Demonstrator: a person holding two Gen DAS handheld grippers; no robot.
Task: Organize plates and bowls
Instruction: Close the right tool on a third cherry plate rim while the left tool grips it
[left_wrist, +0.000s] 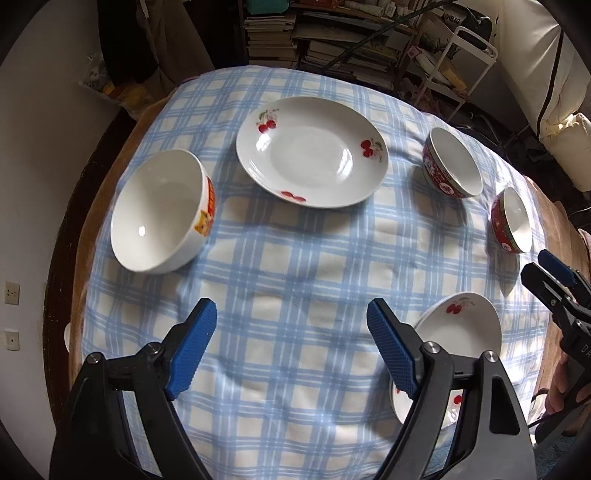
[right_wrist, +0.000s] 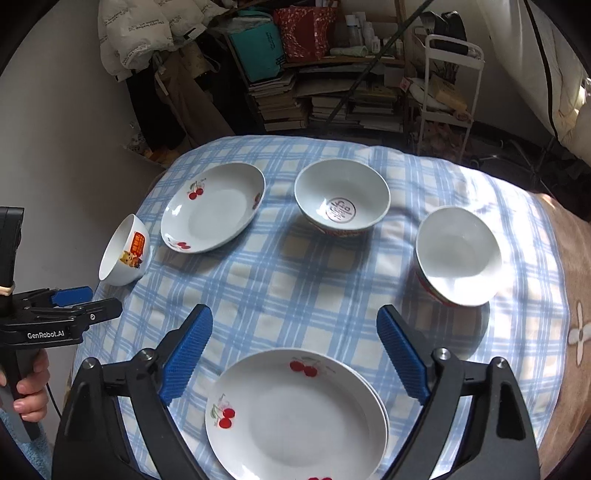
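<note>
Bowls (right_wrist: 341, 199) number three, cherry plates (right_wrist: 295, 417) three; both tools (left_wrist: 291, 347) (right_wrist: 293, 354) gape, holding nothing.

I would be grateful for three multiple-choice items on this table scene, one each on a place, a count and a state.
1. Where does the bowl with the orange cartoon label stand?
A. Near the table's left edge, beside the single cherry plate
B. Stacked inside a red-patterned bowl
C. On the plate stack

2. How many bowls stand on the checked cloth?
A. Two
B. Three
C. Five

3. How is the right gripper?
A. Shut on a plate rim
B. Open, holding nothing
C. Shut on a bowl

Answers: 1 A, it sits left of that plate by the cloth's edge. 2 B, the cartoon bowl plus two red-patterned bowls. 3 B, its blue pads stand wide apart above the plate stack, touching nothing.
</note>
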